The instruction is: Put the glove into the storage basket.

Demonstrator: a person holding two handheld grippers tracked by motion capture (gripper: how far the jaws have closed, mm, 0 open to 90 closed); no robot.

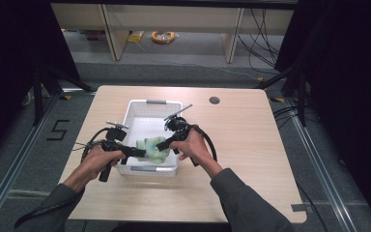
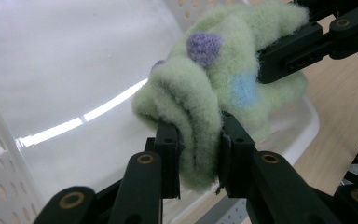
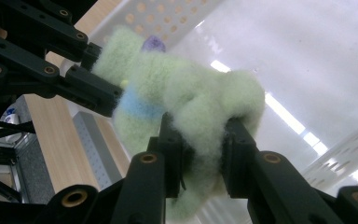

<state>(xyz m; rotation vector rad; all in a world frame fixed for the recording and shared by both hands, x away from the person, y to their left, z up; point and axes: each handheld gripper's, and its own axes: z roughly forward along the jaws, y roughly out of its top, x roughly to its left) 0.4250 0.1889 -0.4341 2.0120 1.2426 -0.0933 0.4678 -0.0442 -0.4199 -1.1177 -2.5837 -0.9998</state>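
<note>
You are holding the fluffy pale-green sock with purple and blue dots (image 1: 152, 149) over the near end of the white perforated plastic basket (image 1: 134, 107), left gripper (image 2: 198, 145) and right gripper (image 3: 199, 140) each pinching a fold. Next, it seems, you are lowering it in, then letting go. No readable writing is showing.

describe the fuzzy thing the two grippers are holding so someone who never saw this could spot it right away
On the wooden table stands a white perforated basket. Over its near end, the left gripper and right gripper each pinch one side of a soft fleece item. It is pale green and fluffy, with purple and light blue patches, the only soft, coloured thing among hard white plastic and black jaws.
</note>
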